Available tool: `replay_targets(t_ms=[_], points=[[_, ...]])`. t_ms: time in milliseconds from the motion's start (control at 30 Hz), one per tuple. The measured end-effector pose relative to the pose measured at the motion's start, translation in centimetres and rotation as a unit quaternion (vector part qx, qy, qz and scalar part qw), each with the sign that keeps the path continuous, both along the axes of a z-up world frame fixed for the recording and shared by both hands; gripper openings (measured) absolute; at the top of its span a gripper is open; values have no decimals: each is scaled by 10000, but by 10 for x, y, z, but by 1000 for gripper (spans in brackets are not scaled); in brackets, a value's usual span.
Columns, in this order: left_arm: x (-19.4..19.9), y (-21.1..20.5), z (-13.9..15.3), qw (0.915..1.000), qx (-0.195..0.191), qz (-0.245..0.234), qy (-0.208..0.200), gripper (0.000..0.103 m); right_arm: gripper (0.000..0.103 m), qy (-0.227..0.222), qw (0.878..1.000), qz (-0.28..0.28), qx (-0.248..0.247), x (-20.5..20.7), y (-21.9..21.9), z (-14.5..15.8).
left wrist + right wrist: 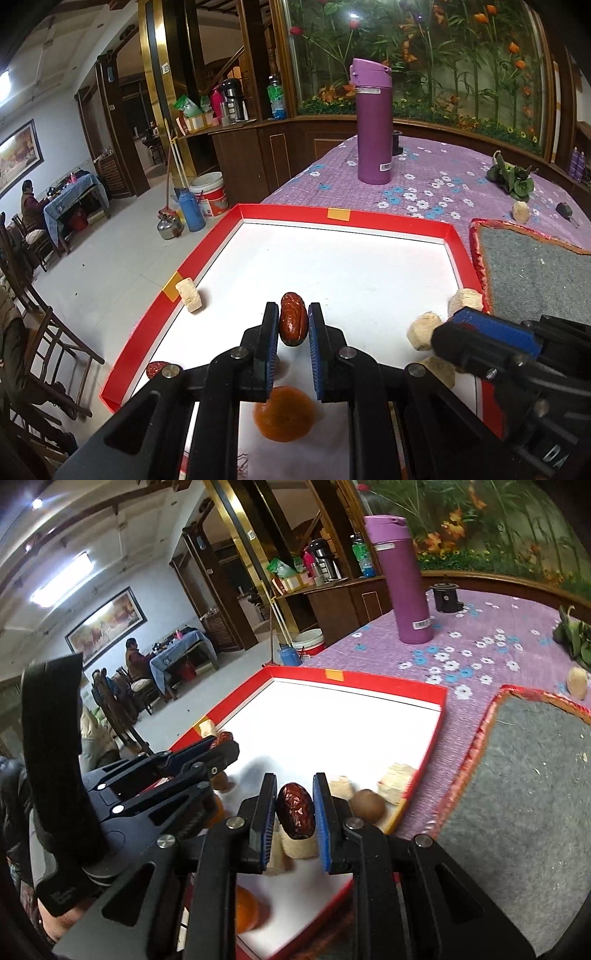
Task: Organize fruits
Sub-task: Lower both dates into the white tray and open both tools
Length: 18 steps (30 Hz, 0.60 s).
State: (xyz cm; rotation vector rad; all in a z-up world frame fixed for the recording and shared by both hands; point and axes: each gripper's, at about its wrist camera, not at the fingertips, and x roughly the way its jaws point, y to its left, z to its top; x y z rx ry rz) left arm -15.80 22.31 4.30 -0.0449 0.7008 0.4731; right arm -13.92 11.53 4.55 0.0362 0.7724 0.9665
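**Both tools have a date each, over the red tray**

So both tools are pinching a wrinkly dark-red dried date right now. The left tool (293, 325) has its two blue-padded fingers closed in on the first date (293, 323), which stands roughly upright between the pads and looks lifted off the white floor of the shallow red-walled tray (295, 213). The right tool (294, 814) grips the second date (295, 815) the same way, and it's held above some pale crumbly snack blocks (300, 843) near the tray's close edge.

Each tool shows up in the other's camera: the right one pokes in from the right edge of the left wrist view, the left one comes in from the left of the right wrist view.

What else is in the tray: a small orange mandarin (283, 413) sits just under the left tool, near the front. A pale block (189, 296) leans at the left wall beside a yellow tape tab. Two rounder pale lumps (424, 330) sit at the right wall. In the right wrist view there's also a brown round fruit (367, 805) just beside the right finger; can't tell exactly what it is.

The tray is on a desk with a purple flowered cloth (436, 177). A tall purple thermos flask (373, 122) stands upright farther back, well apart from the tray, and a grey mat with red trim (535, 273) lies right next to the tray's right side.
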Motion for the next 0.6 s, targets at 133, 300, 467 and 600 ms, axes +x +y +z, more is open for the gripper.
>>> replay_targets(t_ms=[133, 300, 467, 600], points=[[1, 4, -3, 10000, -13, 48, 30, 14, 22, -45, 9999, 25, -127, 1, 7, -4], [2, 9, -7, 9999, -52, 103, 85, 14, 22, 43, 9999, -7, -132, 4, 7, -9], [3, 11, -10, 9998, -48, 148, 125, 15, 22, -4, 9998, -97, -169, 4, 8, -9], [4, 13, -12, 9996, -58, 259, 133, 15, 27, -15, 9996, -150, -259, 4, 10, -10]])
